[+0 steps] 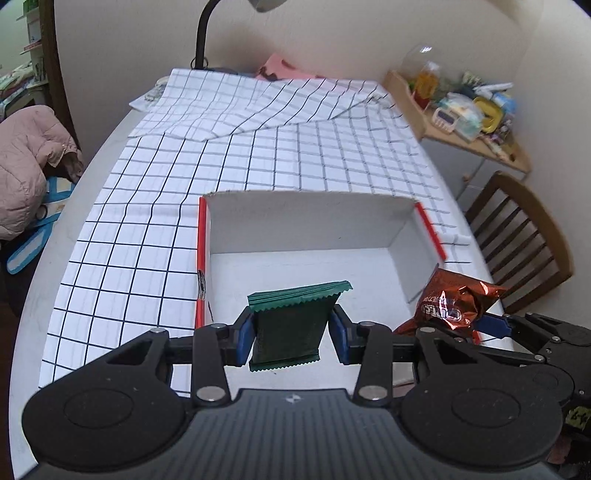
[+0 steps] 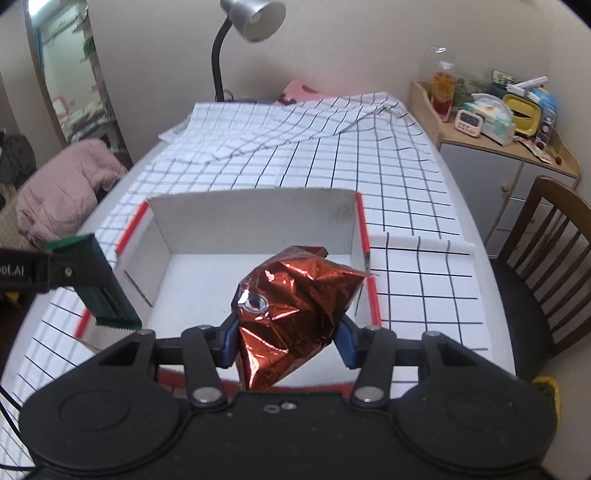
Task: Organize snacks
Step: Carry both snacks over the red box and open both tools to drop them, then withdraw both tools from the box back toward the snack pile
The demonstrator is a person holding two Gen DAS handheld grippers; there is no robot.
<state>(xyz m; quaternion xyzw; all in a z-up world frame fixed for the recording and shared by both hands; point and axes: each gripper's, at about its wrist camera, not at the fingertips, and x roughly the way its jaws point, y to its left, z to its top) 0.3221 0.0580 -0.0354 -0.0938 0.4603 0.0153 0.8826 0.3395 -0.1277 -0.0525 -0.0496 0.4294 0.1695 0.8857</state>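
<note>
My left gripper is shut on a dark green snack packet with zigzag ends, held over the near part of the white box. My right gripper is shut on a crumpled copper-red foil bag, also above the box near its front right. In the left wrist view the foil bag and the right gripper show at the right. In the right wrist view the green packet and the left gripper hang at the left, over the box's left wall.
The box has red edges and nothing lies on the visible part of its floor; it stands on a white checked cloth on a round table. A desk lamp stands at the far edge. A wooden chair and a cluttered cabinet are at the right.
</note>
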